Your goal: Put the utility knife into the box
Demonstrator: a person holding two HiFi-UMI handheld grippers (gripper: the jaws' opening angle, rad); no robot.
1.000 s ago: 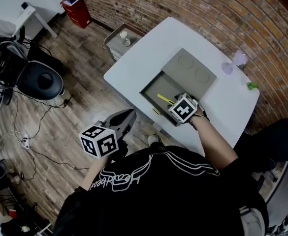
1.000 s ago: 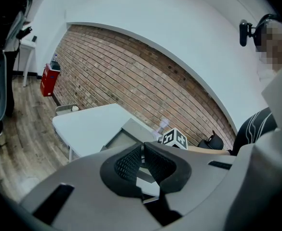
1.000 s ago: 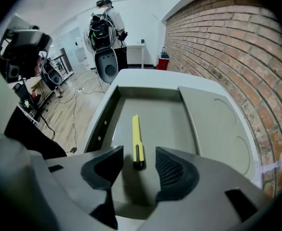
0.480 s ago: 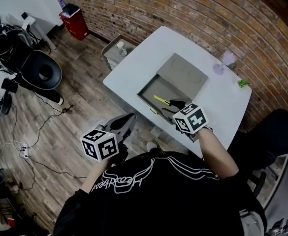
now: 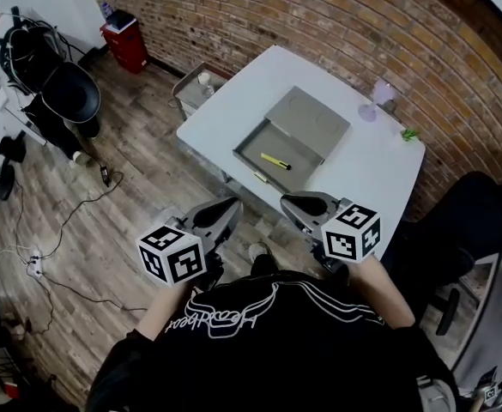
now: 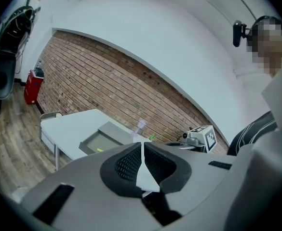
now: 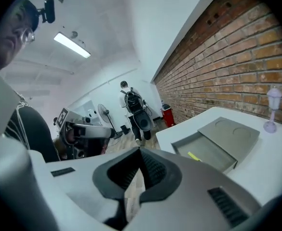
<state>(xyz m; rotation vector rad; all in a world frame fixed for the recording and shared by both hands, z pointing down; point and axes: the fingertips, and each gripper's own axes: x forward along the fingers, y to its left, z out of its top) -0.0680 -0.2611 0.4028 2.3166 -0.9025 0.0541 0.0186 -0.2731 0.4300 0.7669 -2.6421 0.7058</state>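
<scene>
The yellow utility knife (image 5: 275,161) lies inside the open grey box (image 5: 259,150) on the white table (image 5: 372,168); the box lid (image 5: 307,118) rests behind the tray. Both grippers hang off the table's near edge, close to my body and well apart from the box. My left gripper (image 5: 231,202) is shut with nothing between its pads. My right gripper (image 5: 287,201) is shut and empty too. In the right gripper view the knife (image 7: 194,156) shows in the box (image 7: 213,143) ahead. The left gripper view has the box (image 6: 105,136) far off.
A purple stemmed glass (image 5: 376,98) and a small green thing (image 5: 409,133) stand at the table's far right. A low cart (image 5: 199,79) sits left of the table. An office chair (image 5: 66,93), a red bin (image 5: 127,28) and cables (image 5: 57,239) occupy the wooden floor.
My right gripper has drawn back from the box to the table's near edge and closed. The knife stays lying in the box. The left gripper has barely moved.
</scene>
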